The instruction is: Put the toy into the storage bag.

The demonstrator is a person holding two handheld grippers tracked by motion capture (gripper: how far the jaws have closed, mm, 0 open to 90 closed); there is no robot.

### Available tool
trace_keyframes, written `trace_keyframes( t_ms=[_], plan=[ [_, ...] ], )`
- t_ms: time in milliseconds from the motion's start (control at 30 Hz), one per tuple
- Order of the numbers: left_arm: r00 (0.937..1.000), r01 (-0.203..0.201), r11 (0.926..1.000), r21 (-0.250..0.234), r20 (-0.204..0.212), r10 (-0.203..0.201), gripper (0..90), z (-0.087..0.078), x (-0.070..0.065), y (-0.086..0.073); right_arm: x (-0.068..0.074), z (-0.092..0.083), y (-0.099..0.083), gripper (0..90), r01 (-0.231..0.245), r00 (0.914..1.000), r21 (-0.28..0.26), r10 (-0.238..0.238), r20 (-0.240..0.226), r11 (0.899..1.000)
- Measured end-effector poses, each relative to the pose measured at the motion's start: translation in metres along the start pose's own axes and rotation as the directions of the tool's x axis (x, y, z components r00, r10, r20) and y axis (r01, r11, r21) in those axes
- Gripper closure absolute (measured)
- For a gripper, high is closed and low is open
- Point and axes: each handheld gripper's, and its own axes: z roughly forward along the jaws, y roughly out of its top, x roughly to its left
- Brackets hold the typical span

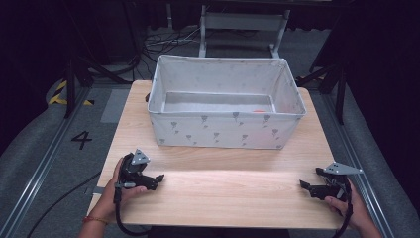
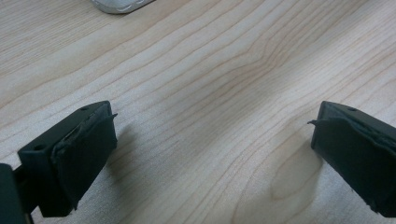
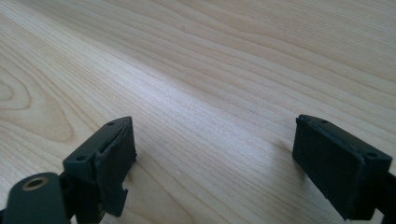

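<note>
So there's a person at the wooden table (image 1: 218,193) with a gripper in each hand, both resting low near the front edge. The left gripper (image 1: 159,178) sits at the near left with its jaws spread wide and nothing between them; its own view is just bare wood grain between the two black pads, with a bit of the bin's corner (image 2: 120,4) at the top. The right gripper (image 1: 303,184) is over at the near right, pointing inward toward the middle, jaws also released and empty, with plain tabletop between them. Well apart from both, toward the back of the table, stands a grey fabric bin (image 1: 225,130) with a small printed pattern. Down inside it, near the right end, there's a small orange thing (image 1: 258,110), too little to make out.
</note>
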Motion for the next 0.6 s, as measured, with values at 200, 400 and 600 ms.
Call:
trace_keyframes(
  t_ms=[200, 400, 600],
  plan=[
    [1.0000, -0.001, 1.0000, 0.000, 0.002, 0.001, 0.2, 0.0001, 0.0005, 0.0002, 0.0000, 0.0000, 0.0001, 13.5, 0.000, 1.0000, 0.000, 0.000, 0.000, 1.000],
    [1.0000, -0.001, 1.0000, 0.000, 0.002, 0.001, 0.2, 0.0001, 0.0004, 0.0002, 0.0000, 0.0000, 0.0000, 13.5, 0.000, 1.0000, 0.000, 0.000, 0.000, 1.000],
    [1.0000, 0.001, 1.0000, -0.001, 0.000, -0.001, 0.2, 0.0002, 0.0006, 0.0002, -0.0004, 0.0002, 0.0001, 13.4, 0.003, 1.0000, 0.001, -0.003, -0.002, 1.000]
  ],
)
